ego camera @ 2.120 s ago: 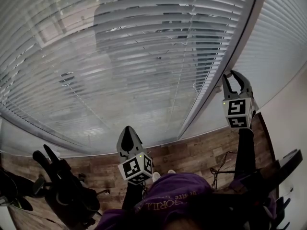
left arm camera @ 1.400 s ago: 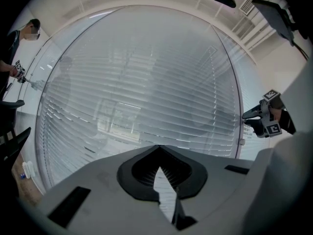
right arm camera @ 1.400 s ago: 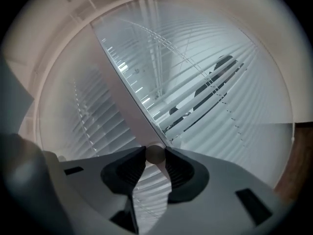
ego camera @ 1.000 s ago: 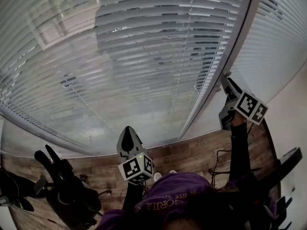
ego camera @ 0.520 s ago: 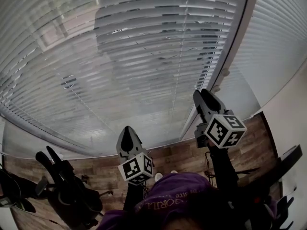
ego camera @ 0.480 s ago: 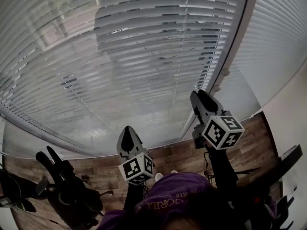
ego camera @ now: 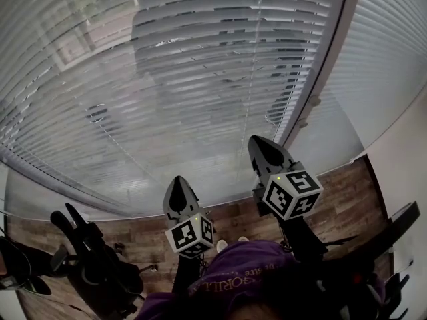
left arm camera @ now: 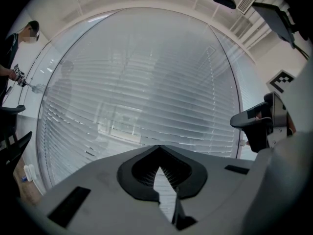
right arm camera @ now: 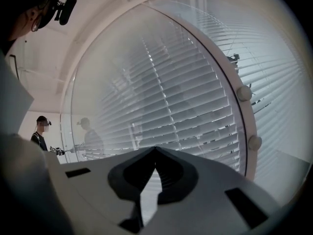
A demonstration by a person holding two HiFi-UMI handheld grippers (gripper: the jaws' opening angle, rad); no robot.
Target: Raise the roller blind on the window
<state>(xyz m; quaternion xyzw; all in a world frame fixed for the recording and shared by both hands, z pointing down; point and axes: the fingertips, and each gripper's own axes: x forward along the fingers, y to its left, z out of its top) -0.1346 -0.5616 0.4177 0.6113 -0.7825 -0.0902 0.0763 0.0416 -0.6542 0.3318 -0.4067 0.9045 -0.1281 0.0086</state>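
Two grippers (ego camera: pixel 178 184) facing blind (ego camera: pixel 200 79), right (ego camera: pixel 260 145) just closed

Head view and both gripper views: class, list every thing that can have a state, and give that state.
blind: lowered, not yet raised.
left gripper: jaws shut, nothing between them.
right gripper: jaws just closed, now shut, nothing between them.

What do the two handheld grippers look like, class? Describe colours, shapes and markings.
The left gripper and right gripper are grey with dark centres, tapering to a point. Each carries a white cube printed with black square markers, plus a small green light. The person wears a purple garment.
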